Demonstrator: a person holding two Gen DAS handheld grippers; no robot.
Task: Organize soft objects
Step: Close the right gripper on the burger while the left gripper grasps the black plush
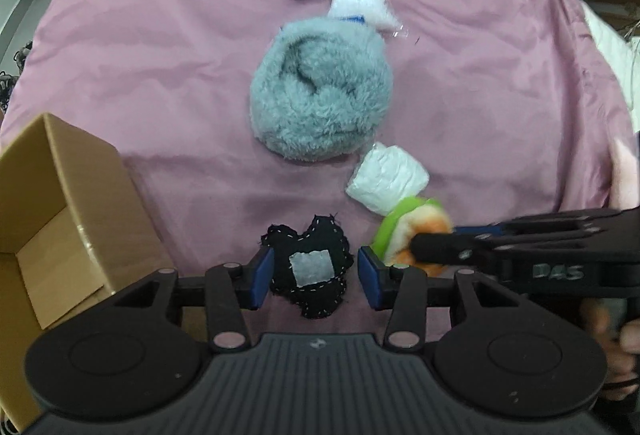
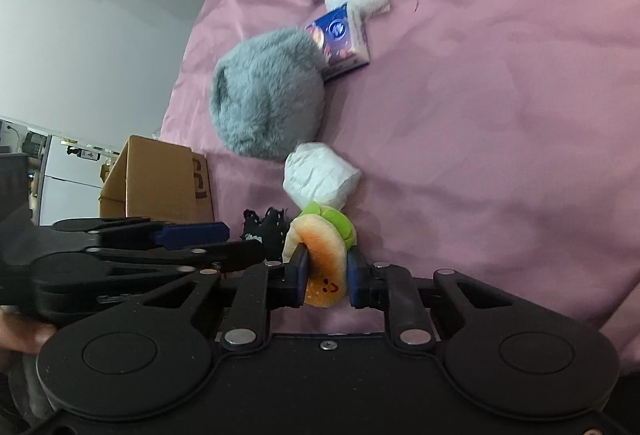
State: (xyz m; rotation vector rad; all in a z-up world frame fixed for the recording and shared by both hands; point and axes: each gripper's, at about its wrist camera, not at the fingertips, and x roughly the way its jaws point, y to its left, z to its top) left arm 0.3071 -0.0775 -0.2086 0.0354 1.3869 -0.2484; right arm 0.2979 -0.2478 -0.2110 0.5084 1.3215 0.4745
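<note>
The orange-and-green plush burger toy (image 2: 325, 267) is pinched by the right gripper (image 2: 326, 281), probably for the brown cardboard box (image 1: 60, 203). The black stitched fabric patch (image 1: 310, 267) is straddled by the spread, not yet pressing jaws of the left gripper (image 1: 312, 277).

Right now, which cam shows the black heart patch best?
Left wrist. The black heart patch lies face-up between the open left gripper fingers, white square and stitching visible. Right wrist shows only a dark sliver behind the burger plush.
</note>
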